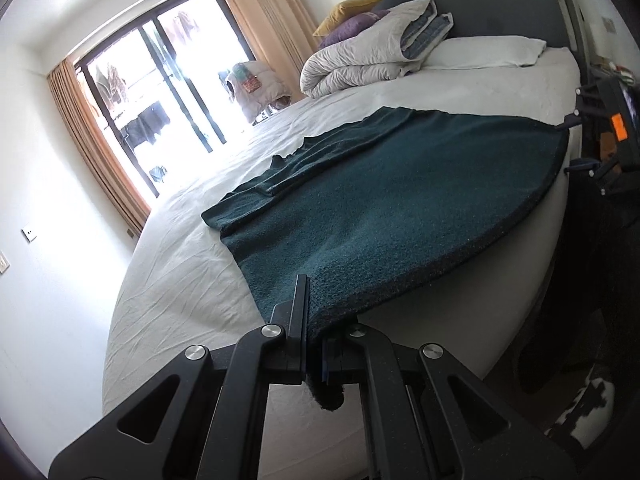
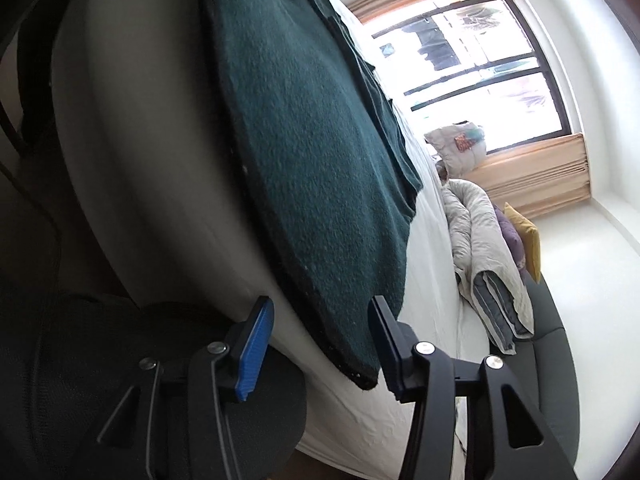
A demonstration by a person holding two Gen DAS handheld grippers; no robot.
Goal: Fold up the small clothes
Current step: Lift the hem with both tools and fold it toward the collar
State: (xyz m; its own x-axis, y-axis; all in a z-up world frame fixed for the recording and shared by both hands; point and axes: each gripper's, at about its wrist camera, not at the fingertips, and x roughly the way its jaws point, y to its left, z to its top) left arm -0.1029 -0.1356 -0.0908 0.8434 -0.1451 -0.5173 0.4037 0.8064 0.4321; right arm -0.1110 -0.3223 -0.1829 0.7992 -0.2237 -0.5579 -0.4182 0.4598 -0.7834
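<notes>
A dark green sweater (image 1: 392, 200) is spread flat on the bed (image 1: 192, 280), its hem at the bed's near edge. One hem corner is clamped by the left gripper (image 1: 314, 320); the right gripper (image 2: 320, 340) is spread wide around the other corner, not yet closed. Closing it seems needed next, then lifting to fold. A duvet (image 1: 360, 60) and pillows are piled near the headboard, with a window beyond.

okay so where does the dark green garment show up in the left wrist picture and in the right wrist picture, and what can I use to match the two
Left wrist view: the dark green garment spreads across the centre on the white bed, its near corner pinched in the left gripper.
Right wrist view: it hangs through the upper centre, its lower corner between the open fingers of the right gripper.
Shared landmark: the folded grey duvet near the headboard.
</notes>
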